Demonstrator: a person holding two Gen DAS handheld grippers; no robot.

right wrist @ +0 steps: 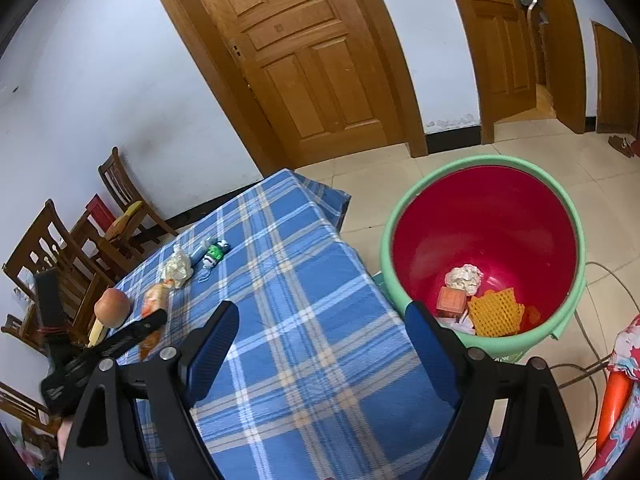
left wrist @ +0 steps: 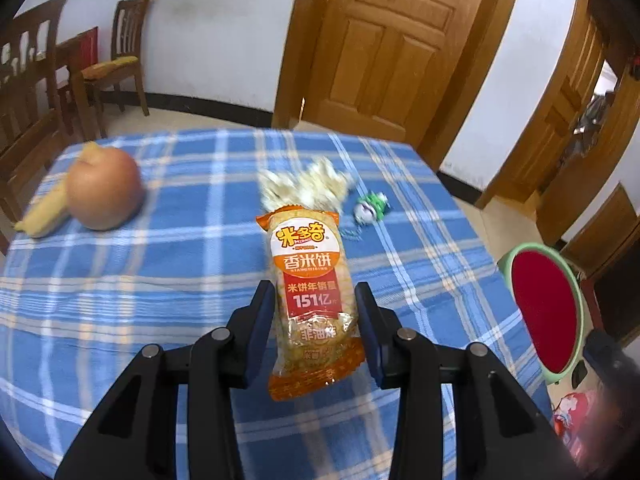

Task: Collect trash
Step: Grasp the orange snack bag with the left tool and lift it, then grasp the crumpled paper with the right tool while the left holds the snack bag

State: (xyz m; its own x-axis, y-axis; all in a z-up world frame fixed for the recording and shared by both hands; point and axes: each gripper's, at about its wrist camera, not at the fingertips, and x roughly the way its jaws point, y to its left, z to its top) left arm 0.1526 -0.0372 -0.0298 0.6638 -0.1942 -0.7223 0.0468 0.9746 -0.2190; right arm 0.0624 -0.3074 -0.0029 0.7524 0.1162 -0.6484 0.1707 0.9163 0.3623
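An orange rice-cracker packet (left wrist: 304, 240) stands between the pads of my left gripper (left wrist: 314, 290), which is shut on its lower half, just above the blue plaid tablecloth (left wrist: 160, 280). Behind it lie a crumpled tissue (left wrist: 304, 184) and a small green-and-white toy (left wrist: 372, 206). The right wrist view shows the same packet (right wrist: 154, 300) at the far left. My right gripper (right wrist: 322, 309) hangs open over the table's near corner, with nothing between its fingers. Beside the table stands the trash bin (right wrist: 480, 216), red inside with a green rim, holding crumpled paper, an orange box and orange foam netting.
An apple (left wrist: 104, 188) and a yellow piece (left wrist: 44, 208) beside it sit at the table's left. Wooden chairs (left wrist: 120, 52) stand behind the table by the wall. The bin (left wrist: 544, 308) is off the table's right edge, on a tiled floor with wooden doors beyond.
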